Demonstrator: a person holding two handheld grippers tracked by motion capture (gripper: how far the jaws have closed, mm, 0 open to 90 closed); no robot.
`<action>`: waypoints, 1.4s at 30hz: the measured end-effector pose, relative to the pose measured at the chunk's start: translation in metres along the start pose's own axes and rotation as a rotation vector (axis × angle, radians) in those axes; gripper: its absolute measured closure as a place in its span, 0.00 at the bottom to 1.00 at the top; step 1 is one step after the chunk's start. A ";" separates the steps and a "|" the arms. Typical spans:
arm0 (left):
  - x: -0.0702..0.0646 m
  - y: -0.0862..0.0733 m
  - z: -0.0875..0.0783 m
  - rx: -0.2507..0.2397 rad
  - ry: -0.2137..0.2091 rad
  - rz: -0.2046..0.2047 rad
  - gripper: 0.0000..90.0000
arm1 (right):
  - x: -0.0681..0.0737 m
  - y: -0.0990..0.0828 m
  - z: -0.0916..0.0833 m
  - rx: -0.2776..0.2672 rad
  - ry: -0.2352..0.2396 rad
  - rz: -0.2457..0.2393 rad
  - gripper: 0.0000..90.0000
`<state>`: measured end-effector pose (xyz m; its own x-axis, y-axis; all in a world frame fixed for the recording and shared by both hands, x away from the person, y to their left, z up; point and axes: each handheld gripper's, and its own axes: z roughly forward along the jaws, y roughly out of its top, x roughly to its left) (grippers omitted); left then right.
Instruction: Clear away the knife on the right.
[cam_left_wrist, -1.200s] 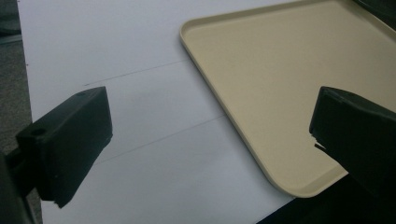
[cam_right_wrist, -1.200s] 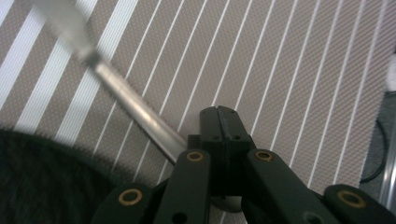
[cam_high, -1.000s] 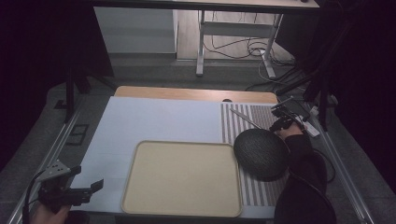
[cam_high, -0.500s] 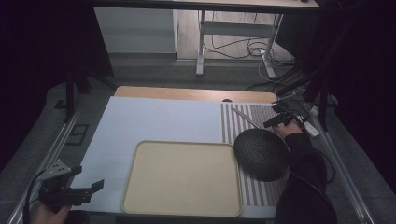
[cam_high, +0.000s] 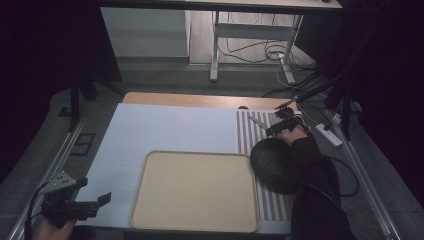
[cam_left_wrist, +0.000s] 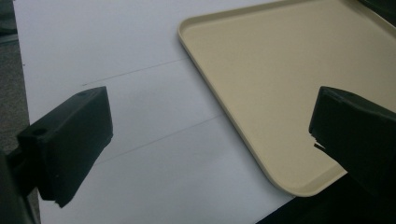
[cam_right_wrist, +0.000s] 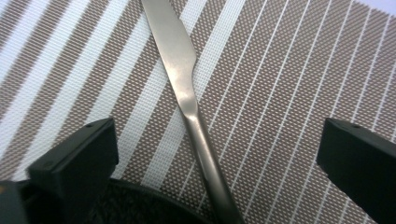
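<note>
A: Layout?
B: White table (cam_high: 165, 125), beige tray (cam_high: 195, 192) front centre, striped placemat (cam_high: 250, 135) just right of it, dark round bowl (cam_high: 276, 165) on the mat.
A: Knife?
B: Knife (cam_right_wrist: 187, 88) lies flat on the placemat, handle running to the bowl's rim.
A: Grippers?
B: Right gripper (cam_right_wrist: 219, 154) jaws have just been opening; wide apart now, knife between them, untouched. Left gripper (cam_left_wrist: 210, 140) jaws apart, nothing between, over the tray's near-left corner.
</note>
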<state>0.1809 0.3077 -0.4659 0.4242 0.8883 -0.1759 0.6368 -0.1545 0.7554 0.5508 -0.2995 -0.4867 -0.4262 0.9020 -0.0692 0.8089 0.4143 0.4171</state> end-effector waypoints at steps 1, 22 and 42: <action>0.000 0.000 0.000 -0.001 -0.001 -0.001 0.01 | 0.000 0.000 0.000 0.000 0.000 0.000 0.01; 0.000 -0.001 -0.001 -0.005 -0.003 -0.005 0.01 | -0.019 -0.008 0.003 0.055 0.082 -0.082 0.89; 0.001 0.000 -0.001 -0.005 -0.007 -0.005 0.01 | -0.057 -0.033 -0.034 -0.017 0.007 -0.029 0.90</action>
<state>0.1806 0.3084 -0.4659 0.4256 0.8861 -0.1836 0.6356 -0.1483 0.7577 0.5345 -0.3688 -0.4661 -0.4524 0.8886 -0.0757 0.7890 0.4384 0.4304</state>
